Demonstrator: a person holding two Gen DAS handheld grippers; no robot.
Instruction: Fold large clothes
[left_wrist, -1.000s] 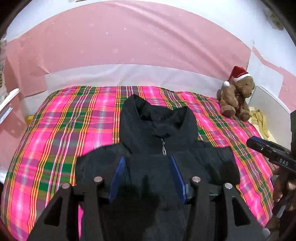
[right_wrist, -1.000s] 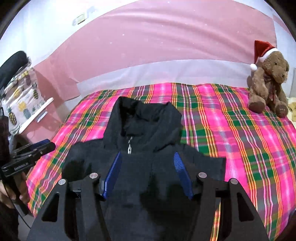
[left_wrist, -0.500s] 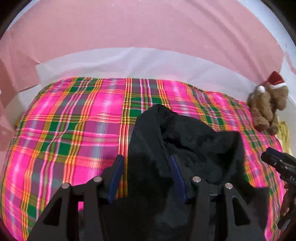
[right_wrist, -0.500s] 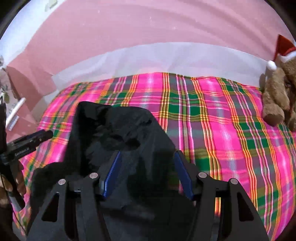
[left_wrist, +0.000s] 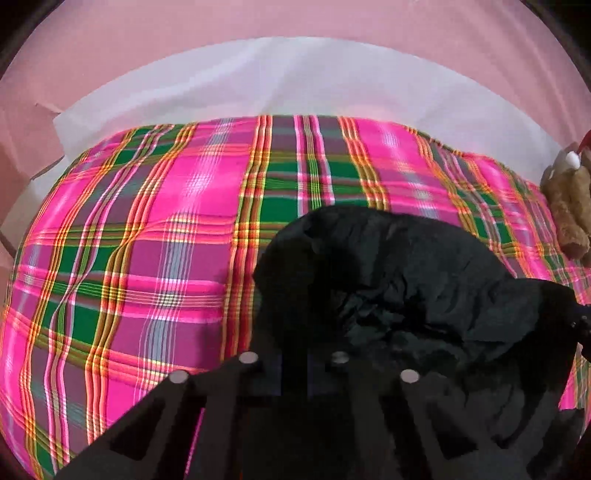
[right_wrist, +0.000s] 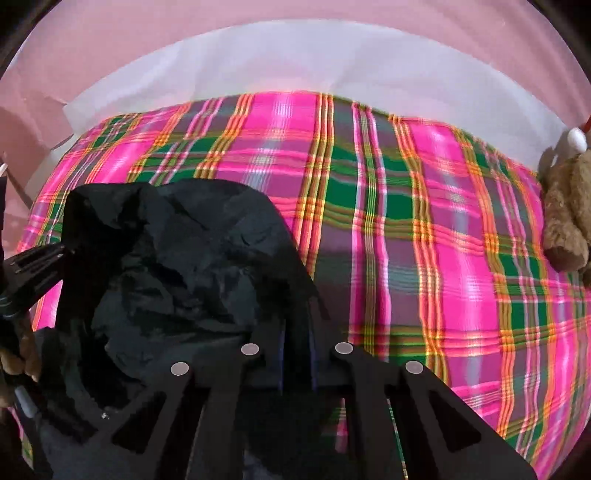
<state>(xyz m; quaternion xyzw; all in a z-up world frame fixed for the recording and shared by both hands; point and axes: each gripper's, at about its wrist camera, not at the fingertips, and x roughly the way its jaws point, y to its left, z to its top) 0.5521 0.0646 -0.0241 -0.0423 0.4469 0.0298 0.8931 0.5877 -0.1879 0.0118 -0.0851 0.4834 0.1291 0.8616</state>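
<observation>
The jacket (left_wrist: 388, 295) lies bunched on the bedspread (left_wrist: 147, 240), ahead and right of the left gripper's (left_wrist: 295, 373) jaws; ahead and left of the right gripper's (right_wrist: 297, 354) jaws; the teddy bear (right_wrist: 569, 206) sits far right of both; the wall (right_wrist: 295, 44) stands behind the bed.

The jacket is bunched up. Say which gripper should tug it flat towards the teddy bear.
Probably right: the right gripper is shut on the jacket edge nearest the teddy bear, with bare bedspread between.

left gripper (left_wrist: 295, 373) and right gripper (right_wrist: 295, 354) both tilted downward, jaws clamped together
</observation>
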